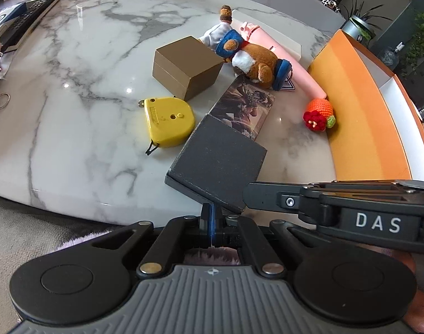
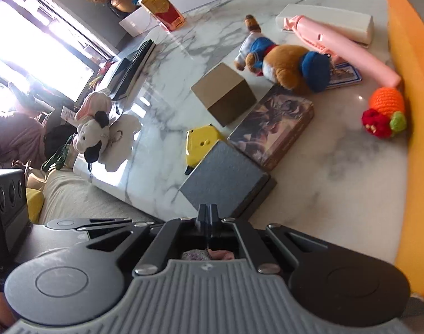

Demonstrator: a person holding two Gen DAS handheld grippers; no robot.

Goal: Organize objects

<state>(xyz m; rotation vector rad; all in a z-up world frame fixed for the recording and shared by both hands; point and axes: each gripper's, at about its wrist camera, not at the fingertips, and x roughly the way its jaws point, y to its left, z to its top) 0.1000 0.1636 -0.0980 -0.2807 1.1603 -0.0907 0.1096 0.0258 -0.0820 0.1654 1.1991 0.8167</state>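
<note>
Both your tools were pinched together, the left tool (image 1: 212, 217) and right tool (image 2: 208, 220) each sitting right at the near edge of the dark grey box (image 1: 217, 164) on the marble tabletop (image 1: 73, 83). Just past that box lay the picture box (image 1: 244, 105), yellow tape measure (image 1: 167, 121) beside it, orange tray (image 1: 359, 117) off to its right.

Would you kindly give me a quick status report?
Left gripper and right gripper both shut, empty. Dark grey box just ahead, on illustrated box. Orange bin right.
</note>
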